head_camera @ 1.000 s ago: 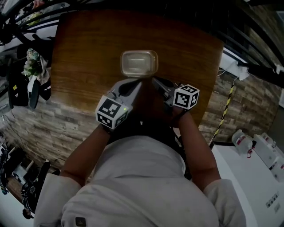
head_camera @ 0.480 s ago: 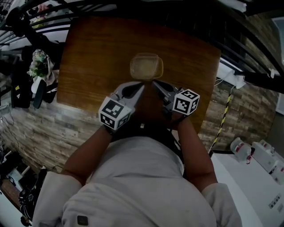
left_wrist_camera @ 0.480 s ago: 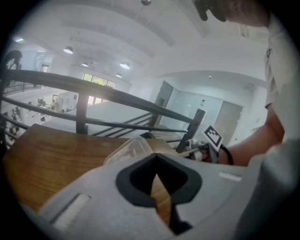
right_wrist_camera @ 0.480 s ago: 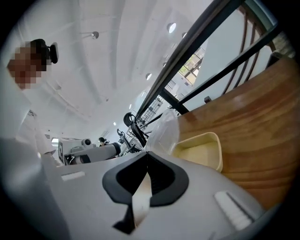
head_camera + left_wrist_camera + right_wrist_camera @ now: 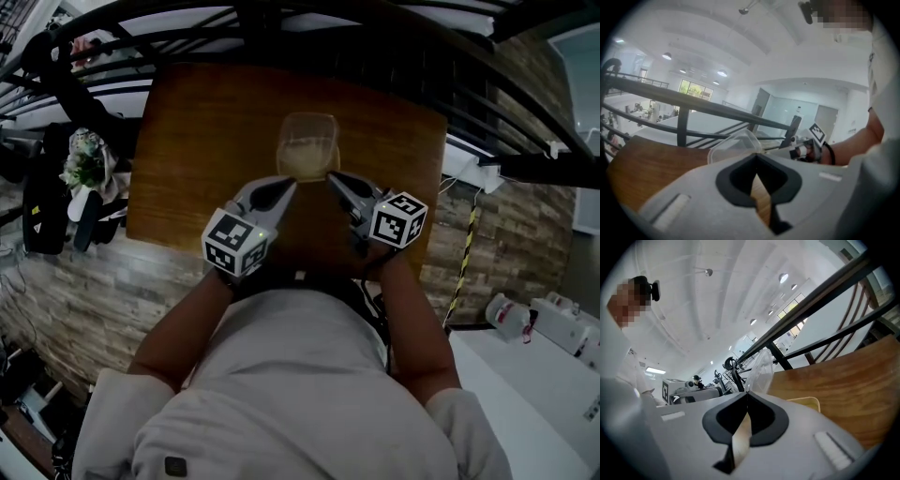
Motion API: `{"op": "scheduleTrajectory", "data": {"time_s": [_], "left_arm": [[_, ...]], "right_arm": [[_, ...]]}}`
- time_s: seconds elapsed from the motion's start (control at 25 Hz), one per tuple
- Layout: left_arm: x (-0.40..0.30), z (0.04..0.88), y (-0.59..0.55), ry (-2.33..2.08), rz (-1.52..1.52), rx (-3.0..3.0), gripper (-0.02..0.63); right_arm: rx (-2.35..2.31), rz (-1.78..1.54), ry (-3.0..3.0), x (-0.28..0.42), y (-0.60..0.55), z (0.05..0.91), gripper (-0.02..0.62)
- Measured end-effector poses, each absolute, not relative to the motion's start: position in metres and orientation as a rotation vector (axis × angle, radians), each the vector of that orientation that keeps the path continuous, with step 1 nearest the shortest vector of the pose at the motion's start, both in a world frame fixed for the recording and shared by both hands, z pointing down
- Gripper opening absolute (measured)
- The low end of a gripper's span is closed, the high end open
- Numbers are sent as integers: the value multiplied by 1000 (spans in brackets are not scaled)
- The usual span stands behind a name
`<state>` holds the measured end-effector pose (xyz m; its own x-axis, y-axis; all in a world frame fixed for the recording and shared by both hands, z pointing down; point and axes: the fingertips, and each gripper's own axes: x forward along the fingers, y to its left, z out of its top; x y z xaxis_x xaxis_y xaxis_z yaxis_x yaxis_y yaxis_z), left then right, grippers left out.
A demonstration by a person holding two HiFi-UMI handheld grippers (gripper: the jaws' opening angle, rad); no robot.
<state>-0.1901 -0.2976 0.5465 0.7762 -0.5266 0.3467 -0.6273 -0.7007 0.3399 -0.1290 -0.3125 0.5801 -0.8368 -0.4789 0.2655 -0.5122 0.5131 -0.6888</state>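
A clear lid (image 5: 307, 139) is pinched at its near edge by both grippers. The left gripper (image 5: 287, 182) is closed tight on it, and so is the right gripper (image 5: 331, 177). The lid is held tipped up, it seems, over a cream box (image 5: 806, 402) on the wooden table (image 5: 187, 131). For the next move, an even pull from both sides is needed. The lid looks thin and bendy.

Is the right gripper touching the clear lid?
Touching. The right gripper view shows the right gripper with jaws closed on the edge of the clear lid, which rises from their tip.
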Motion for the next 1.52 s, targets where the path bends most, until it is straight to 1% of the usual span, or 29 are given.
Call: {"op": "scheduleTrajectory", "data": {"time_s": [0.36,0.72,0.92,1.24,1.52], "left_arm": [[-187,518,-300,-828,275,2592,3],[-156,474,-289,-871,231,2637,3],[-131,460,-257,-897,220,2642,3],[-81,451,-188,-949,217,2657,3],[-63,443,-109,-1017,215,2666,3]], "right_arm": [[952,1119,-2717,-128,-308,539,6],[962,1013,-2721,-93,-288,497,5],[947,947,-2725,-63,-255,477,5],[916,869,-2722,-9,-183,474,5],[853,839,-2753,9,-105,470,6]]}}
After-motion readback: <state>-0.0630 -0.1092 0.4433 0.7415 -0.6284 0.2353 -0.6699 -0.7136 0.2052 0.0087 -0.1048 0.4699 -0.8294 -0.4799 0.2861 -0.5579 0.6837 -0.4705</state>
